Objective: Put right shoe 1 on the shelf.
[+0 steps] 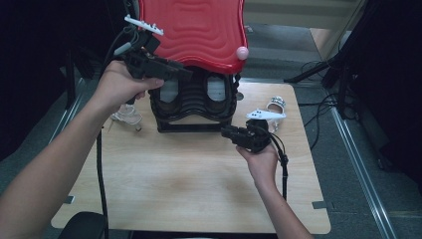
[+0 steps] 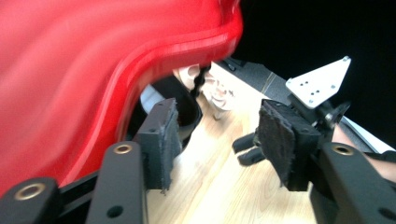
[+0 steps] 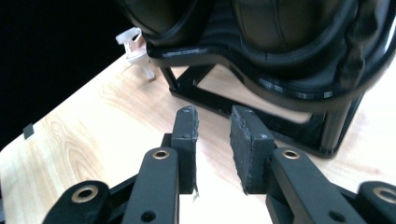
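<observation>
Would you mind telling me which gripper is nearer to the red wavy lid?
Left. The left gripper sits right at the red wavy lid; the right gripper is lower, beside the black base.

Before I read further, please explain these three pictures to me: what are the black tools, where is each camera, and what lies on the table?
A person holds a hand tool with two black jaws in each hand. The high view looks down from above on the wooden table. There the left gripper is raised beside a red wavy lid, and the right gripper sits low near the black frame under that lid. The other two pictures come from cameras riding on the tools, looking along their own jaws. Both pairs of jaws stand apart and hold nothing. The left gripper view shows the red lid close by and the other tool farther off. Small white clips lie left and right of the frame; I cannot tell what they are.
</observation>
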Available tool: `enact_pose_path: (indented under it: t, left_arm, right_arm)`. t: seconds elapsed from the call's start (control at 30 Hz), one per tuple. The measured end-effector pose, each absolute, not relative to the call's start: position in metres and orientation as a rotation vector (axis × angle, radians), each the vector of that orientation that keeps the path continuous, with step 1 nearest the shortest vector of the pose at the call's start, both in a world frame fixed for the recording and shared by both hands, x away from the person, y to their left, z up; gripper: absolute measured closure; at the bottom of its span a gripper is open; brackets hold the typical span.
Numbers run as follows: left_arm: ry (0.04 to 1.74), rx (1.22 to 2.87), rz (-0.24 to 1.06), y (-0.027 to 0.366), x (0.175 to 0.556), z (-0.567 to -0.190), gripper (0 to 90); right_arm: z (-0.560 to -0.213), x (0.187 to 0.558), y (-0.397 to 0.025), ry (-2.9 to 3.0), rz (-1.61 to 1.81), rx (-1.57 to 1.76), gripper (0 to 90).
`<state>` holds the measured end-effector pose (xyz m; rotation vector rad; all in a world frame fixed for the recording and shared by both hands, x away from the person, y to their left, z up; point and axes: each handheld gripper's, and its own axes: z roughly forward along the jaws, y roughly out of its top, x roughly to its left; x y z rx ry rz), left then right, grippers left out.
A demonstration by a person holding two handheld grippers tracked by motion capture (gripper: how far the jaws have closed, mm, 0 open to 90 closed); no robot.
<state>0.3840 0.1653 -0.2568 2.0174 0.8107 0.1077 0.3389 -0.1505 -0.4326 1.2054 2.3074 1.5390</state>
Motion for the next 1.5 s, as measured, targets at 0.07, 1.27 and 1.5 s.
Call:
enact_pose_path:
  t: [0.07,1.27,1.5]
  left_arm:
    - [0.819,2.021,0.105,0.168,0.380,-0.266,44.9]
    - [0.929,2.002,0.021,0.203,0.333,-0.407,36.4]
    - [0.958,2.000,0.005,0.203,0.327,-0.431,36.5]
  right_arm:
    - [-0.436,0.335,-0.154,2.308,1.529,1.221,72.6]
    - [-0.455,0.303,-0.199,2.454,1.501,1.144,43.4]
    - [-0.463,0.308,-0.193,2.492,1.490,1.124,44.9]
